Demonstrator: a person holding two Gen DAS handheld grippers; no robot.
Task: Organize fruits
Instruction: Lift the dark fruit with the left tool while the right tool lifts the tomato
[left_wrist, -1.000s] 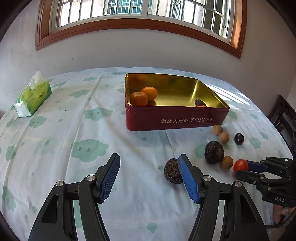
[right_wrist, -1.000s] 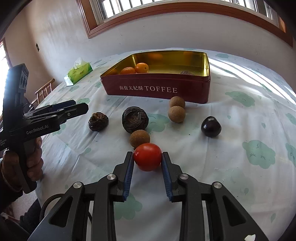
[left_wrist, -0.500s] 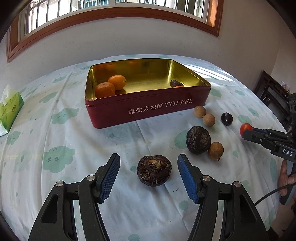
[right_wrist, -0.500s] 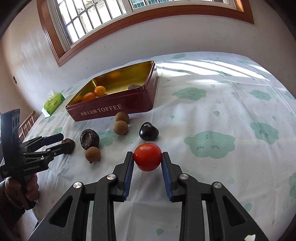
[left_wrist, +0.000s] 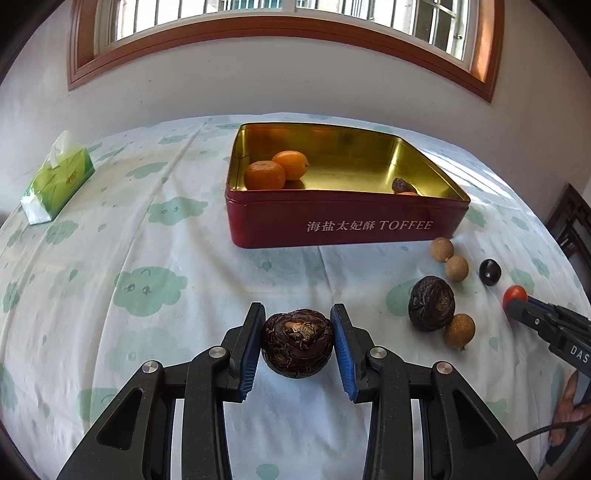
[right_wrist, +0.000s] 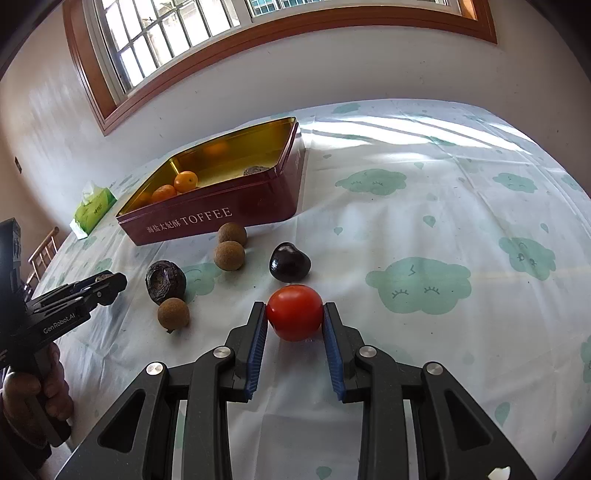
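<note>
Clamped between the blue ribbed pads of the left gripper (left_wrist: 297, 347): a dark, wrinkled, roundish fruit (left_wrist: 297, 344) with a glossy brown crown, its underside out of sight. Gripped just as firmly in the right gripper (right_wrist: 294, 319): a smooth red tomato (right_wrist: 294, 317), shiny, its lower edge partly masked by the pads. Just beyond on the cloud-printed tablecloth (right_wrist: 424, 221), lying loose: a second wrinkled dark fruit (left_wrist: 431, 308), touching or nearly touching a rough tan ball (left_wrist: 459, 331); two more tan balls (left_wrist: 441, 250) side by side near the tin; a glossy black-purple fruit (right_wrist: 290, 262) set apart. Farther back, a red rectangular tin (left_wrist: 343, 225) lettered TOFFEE, gold inside, holding two oranges (left_wrist: 264, 175) at one corner and a dark lump (left_wrist: 404, 184), mostly hidden by the wall, hard to identify. Off at the cloth's edge, a green tissue pack (left_wrist: 55, 181).
</note>
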